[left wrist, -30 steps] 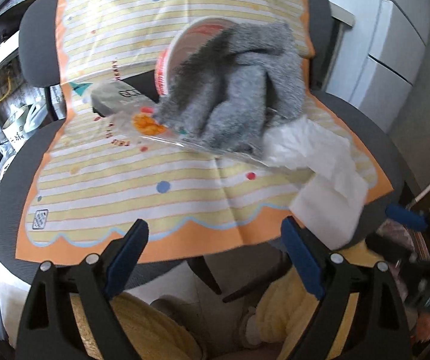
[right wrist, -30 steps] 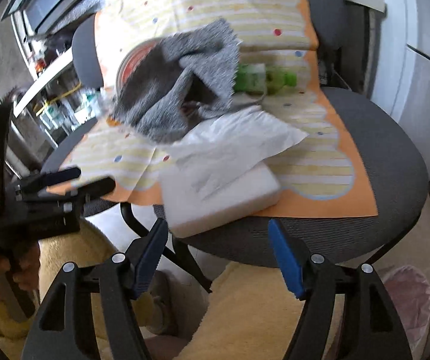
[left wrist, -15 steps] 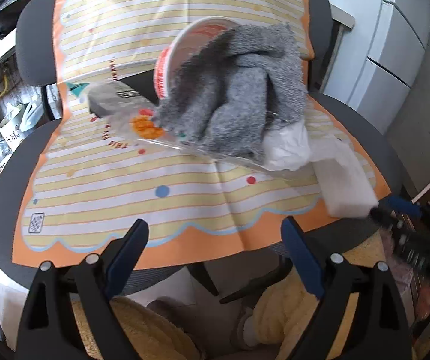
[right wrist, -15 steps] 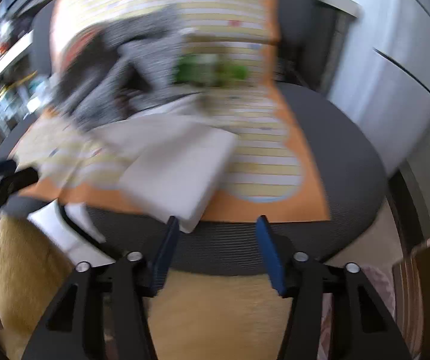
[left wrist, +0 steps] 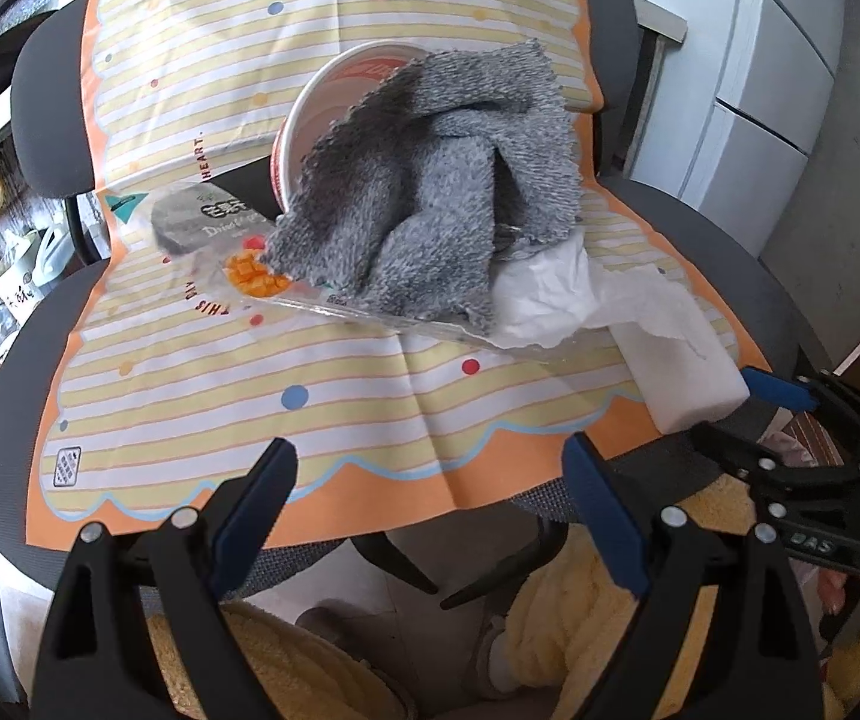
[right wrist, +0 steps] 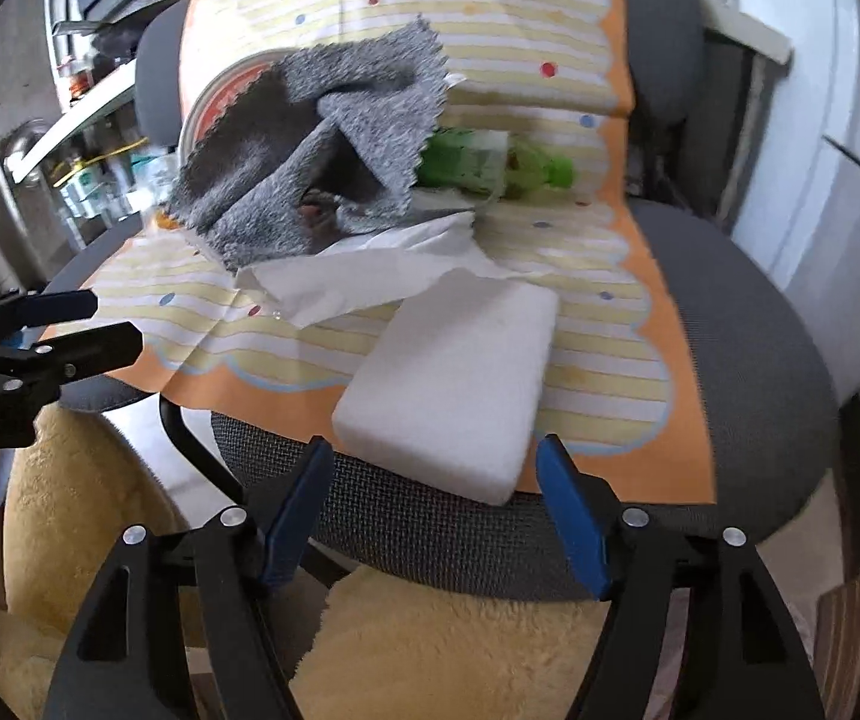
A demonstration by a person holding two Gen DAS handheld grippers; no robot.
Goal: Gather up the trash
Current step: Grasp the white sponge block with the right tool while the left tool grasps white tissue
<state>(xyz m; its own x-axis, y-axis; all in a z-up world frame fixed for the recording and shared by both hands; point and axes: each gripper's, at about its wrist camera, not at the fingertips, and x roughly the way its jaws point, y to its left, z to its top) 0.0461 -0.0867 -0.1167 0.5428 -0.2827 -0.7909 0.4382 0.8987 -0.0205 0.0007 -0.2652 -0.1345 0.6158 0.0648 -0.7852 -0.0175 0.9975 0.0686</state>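
Right claw opening, its blue pads flanking the white sponge block at lower centre — no contact visible. Left claw spread, empty, over the striped mat.

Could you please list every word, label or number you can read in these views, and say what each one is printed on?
"HEART." in red letters on the striped mat, left of the cup.
"Drie…" on the clear wrapper; the rest of it is too blurred to read.
Red lettering inside the cup rim: too blurred.
More red letters on the mat below the wrapper: partly hidden, unreadable.
Square code at the mat's near left corner: no readable text.
Raised letters on the right gripper, seen in the left view: unclear.
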